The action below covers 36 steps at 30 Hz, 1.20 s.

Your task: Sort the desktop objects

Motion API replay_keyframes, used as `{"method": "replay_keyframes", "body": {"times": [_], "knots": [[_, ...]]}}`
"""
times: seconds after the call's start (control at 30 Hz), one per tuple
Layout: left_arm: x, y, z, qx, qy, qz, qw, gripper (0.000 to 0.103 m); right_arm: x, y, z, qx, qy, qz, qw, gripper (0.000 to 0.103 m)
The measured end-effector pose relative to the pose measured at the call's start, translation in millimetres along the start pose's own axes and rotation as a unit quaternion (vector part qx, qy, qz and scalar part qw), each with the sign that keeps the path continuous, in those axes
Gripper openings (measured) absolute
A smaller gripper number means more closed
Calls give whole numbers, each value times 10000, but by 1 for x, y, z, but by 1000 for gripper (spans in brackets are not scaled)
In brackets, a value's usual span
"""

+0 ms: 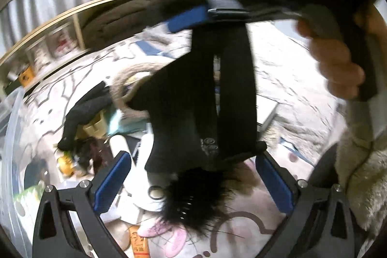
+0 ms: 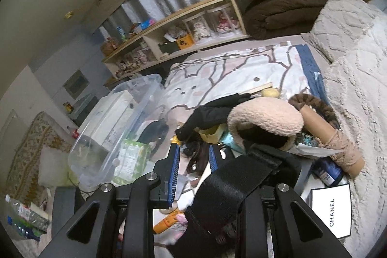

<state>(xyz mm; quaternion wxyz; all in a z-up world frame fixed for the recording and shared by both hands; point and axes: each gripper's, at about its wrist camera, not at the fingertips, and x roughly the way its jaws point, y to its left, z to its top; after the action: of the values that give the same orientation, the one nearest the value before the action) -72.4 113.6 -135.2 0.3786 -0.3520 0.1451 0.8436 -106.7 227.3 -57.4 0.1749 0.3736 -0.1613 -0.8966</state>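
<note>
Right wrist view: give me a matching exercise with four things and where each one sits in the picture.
Things:
1. clear plastic bin
2. white CHANEL box
3. brown quilt
4. orange tube

Places:
A. lower right corner
B. folded in the wooden shelf, upper right
C. left of centre, at the edge of the patterned cover
D. low centre, among the clutter

Pairs: 1-C, 2-A, 3-B, 4-D
</note>
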Motion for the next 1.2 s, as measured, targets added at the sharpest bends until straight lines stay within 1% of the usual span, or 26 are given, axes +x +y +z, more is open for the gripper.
{"method": "replay_keyframes", "body": {"times": [0.13, 0.27, 0.37, 0.43, 0.63, 0.77, 0.87, 0.93, 0.97, 1.0, 1.03, 1.1, 1.2], "knots": [[1, 19, 0, -456, -103, 170, 9988, 103, 3, -5, 0, -17, 58, -88, 9999, 25], [4, 41, 1, -965, -261, 391, 9942, 103, 9, -8, -2, -101, 179, -230, 9995, 26], [2, 57, 1, -1393, -403, 275, 9890, 103, 14, -10, -7, -162, 211, -353, 9990, 26], [-1, 65, 2, -1604, -526, 264, 9853, 103, 18, -13, -9, -183, 273, -439, 9985, 26], [-2, 91, 7, -1992, -795, 545, 9752, 103, 22, -27, -9, -11, 318, -368, 9988, 26], [8, 106, 9, -2260, -915, 532, 9684, 103, 20, -32, -7, 74, 283, -248, 9993, 26], [15, 107, 9, -2272, -941, 574, 9676, 103, 19, -32, -7, 58, 275, -224, 9994, 26], [20, 106, 6, -2213, -877, 518, 9699, 102, 19, -30, -6, 46, 273, -183, 9994, 26], [23, 105, 4, -2182, -792, 456, 9716, 96, 19, -30, -5, 38, 273, -157, 9995, 26], [26, 104, 4, -2165, -714, 413, 9728, 87, 20, -30, -5, 30, 273, -112, 9996, 26], [29, 103, 2, -2156, -600, 369, 9739, 84, 20, -29, -5, 27, 271, -65, 9996, 26], [36, 101, -3, -2213, -395, 263, 9741, 73, 21, -28, -5, 10, 260, -12, 9997, 26], [45, 98, -12, -2370, -39, 35, 9715, 69, 21, -28, -5, 9, 257, 51, 9997, 26]]}}
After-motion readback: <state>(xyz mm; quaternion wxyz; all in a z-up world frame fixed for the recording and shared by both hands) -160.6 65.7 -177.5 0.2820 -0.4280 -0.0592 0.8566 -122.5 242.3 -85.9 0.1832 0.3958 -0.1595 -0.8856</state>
